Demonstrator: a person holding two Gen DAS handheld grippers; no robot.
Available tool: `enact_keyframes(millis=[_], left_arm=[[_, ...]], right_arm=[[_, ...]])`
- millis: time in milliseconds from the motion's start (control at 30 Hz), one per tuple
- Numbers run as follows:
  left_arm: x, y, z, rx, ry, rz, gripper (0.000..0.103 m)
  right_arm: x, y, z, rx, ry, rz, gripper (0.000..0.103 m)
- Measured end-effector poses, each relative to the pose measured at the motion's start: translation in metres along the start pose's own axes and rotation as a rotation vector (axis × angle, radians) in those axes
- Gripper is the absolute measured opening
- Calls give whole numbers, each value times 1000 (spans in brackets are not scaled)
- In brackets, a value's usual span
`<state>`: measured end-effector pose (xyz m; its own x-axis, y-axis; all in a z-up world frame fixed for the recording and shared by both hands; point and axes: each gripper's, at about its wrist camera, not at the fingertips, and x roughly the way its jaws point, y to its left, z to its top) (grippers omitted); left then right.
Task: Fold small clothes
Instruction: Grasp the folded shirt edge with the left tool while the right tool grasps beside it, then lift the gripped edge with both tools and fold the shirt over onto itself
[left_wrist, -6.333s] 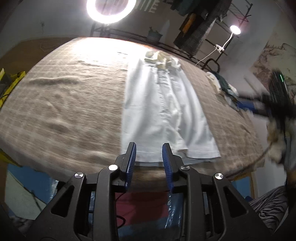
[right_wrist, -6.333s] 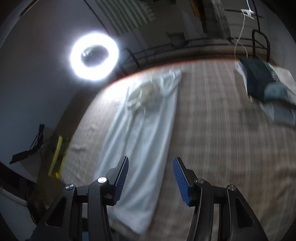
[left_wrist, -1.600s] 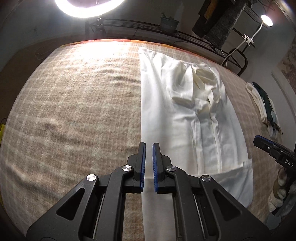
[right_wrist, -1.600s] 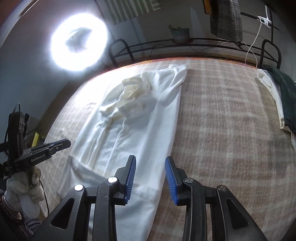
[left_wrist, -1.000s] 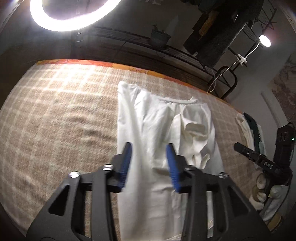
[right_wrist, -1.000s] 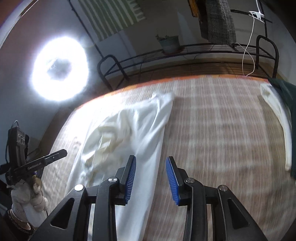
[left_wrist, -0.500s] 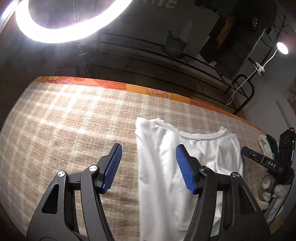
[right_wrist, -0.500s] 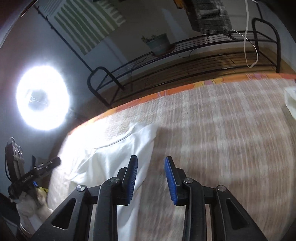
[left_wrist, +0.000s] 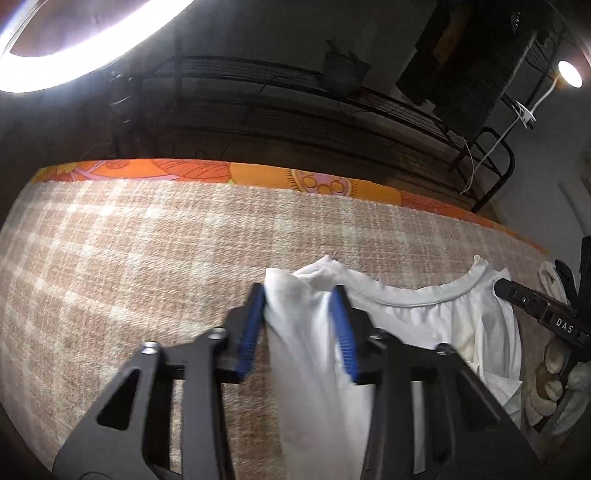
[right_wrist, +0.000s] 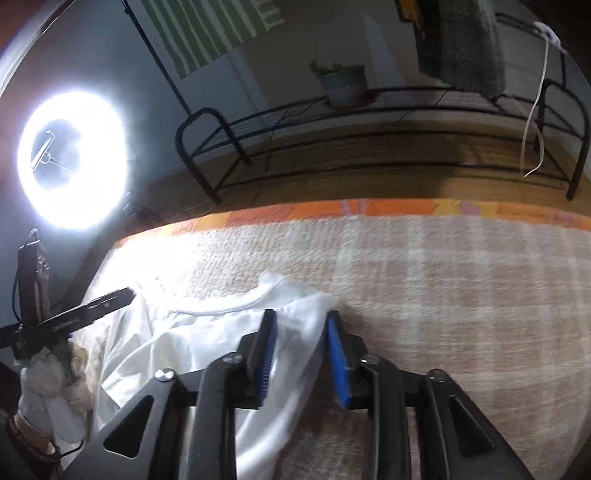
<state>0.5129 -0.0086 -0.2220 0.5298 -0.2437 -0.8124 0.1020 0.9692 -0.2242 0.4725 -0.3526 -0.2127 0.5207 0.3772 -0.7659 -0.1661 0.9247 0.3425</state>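
Covering the bed (left_wrist: 110, 266) is a coarse woven blanket (right_wrist: 461, 295) in brown and cream checks, and at its far edge an orange flowered sheet (left_wrist: 258, 177) shows as a narrow band. Beyond that edge stand a black metal rack (right_wrist: 369, 122) and a bright ring light (right_wrist: 72, 158); on both sides of the garment the blanket is open.

On the blanket lies a white t-shirt (left_wrist: 424, 321) of thin soft cotton, with a ribbed round collar (left_wrist: 436, 299) toward the far edge. Half a second ago the shoulders lay flat; now both are lifted and bunched into soft peaks.

From its own camera, the left gripper (left_wrist: 301, 325) has the left shoulder corner between its blue ribbed pads. The jaws are closing and the pads press the cloth; earlier they stood wide apart. The right gripper (right_wrist: 301, 341) has the right shoulder corner between its pads. Its jaws are closing too, but whether the pads already press the cloth I cannot tell, because the picture is blurred. A gloved hand (right_wrist: 48, 384) holds the left gripper.
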Motion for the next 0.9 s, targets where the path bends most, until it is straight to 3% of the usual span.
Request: enact_keyframes(millis=[33, 67, 467, 900], left_arm=[[-1, -6, 0, 19, -7, 2, 5], [-4, -10, 0, 24, -15, 10, 5], [-96, -17, -15, -5, -119, -44, 3], [-196, -43, -94, 49, -146, -36, 3]], right_arm=[[1, 3, 0, -11, -1, -7, 13], [2, 5, 0, -15, 5, -1, 3], [-59, 30, -2, 6, -86, 23, 1], [-157, 82, -62, -42, -114, 19, 1]])
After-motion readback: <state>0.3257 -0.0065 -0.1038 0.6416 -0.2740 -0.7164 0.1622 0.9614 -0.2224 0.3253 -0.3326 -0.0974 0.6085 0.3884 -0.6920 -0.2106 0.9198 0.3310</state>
